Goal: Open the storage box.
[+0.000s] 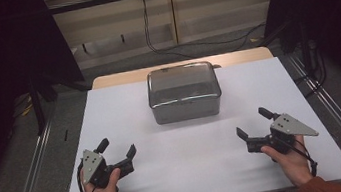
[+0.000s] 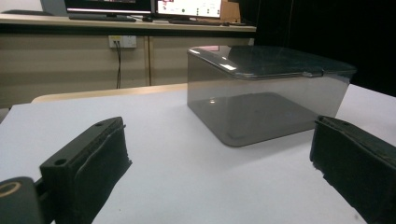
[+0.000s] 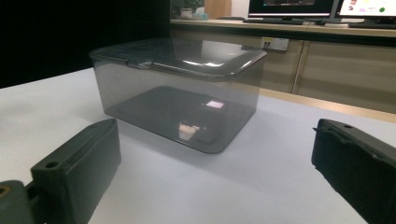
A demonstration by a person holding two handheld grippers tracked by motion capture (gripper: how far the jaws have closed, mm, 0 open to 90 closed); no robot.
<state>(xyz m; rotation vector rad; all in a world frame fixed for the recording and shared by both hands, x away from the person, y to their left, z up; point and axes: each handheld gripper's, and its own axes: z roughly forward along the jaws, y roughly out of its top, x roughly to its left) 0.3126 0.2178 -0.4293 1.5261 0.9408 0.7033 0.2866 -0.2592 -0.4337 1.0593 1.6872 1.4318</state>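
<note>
Two grippers rested wide-jawed before a lidded box.

From the high view, the smoky clear box [image 1: 184, 93] sat mid-table [image 1: 136, 191], the left gripper [image 1: 118, 151] and right gripper [image 1: 251, 122] well apart from it. In each gripper view, the jaws stood apart, empty, framing the box [image 2: 266, 93] [image 3: 180, 93] beyond.

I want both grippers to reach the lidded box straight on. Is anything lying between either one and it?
Nothing visible: bare white table lies between the left gripper, the right gripper and the box.
</note>
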